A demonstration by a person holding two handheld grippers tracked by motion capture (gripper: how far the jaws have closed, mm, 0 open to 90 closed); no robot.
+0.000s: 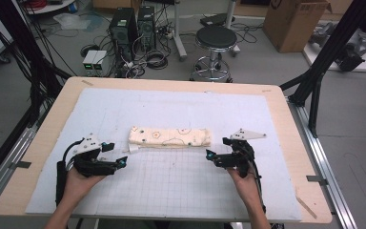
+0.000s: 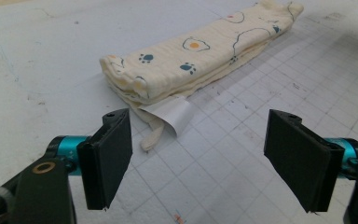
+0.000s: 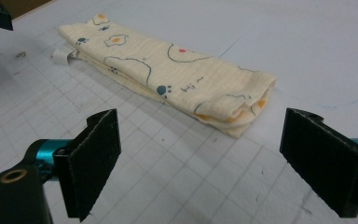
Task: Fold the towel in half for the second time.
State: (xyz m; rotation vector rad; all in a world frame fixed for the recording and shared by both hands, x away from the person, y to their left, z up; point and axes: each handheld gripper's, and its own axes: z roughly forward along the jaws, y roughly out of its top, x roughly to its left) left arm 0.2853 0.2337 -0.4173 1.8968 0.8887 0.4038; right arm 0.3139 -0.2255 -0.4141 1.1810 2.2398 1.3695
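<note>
Both grippers, left (image 2: 198, 163) and right (image 3: 200, 163), jaws spread, empty, flanking folded cloth (image 1: 169, 137). Risk: pinching top layer only, fold unravels; label (image 2: 170, 113) may snag.

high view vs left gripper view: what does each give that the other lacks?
High view alone: both hands, the left gripper and right gripper flanking the folded cloth, the table's wooden edge, and the stool, computer towers and cardboard box on the floor beyond.

Left gripper view alone: its own two black jaws wide apart up close, the cloth's stacked layers at the near end, paw and egg prints, the curled white tag.

Both: the cloth lying on the gridded white mat, not gripped.
</note>
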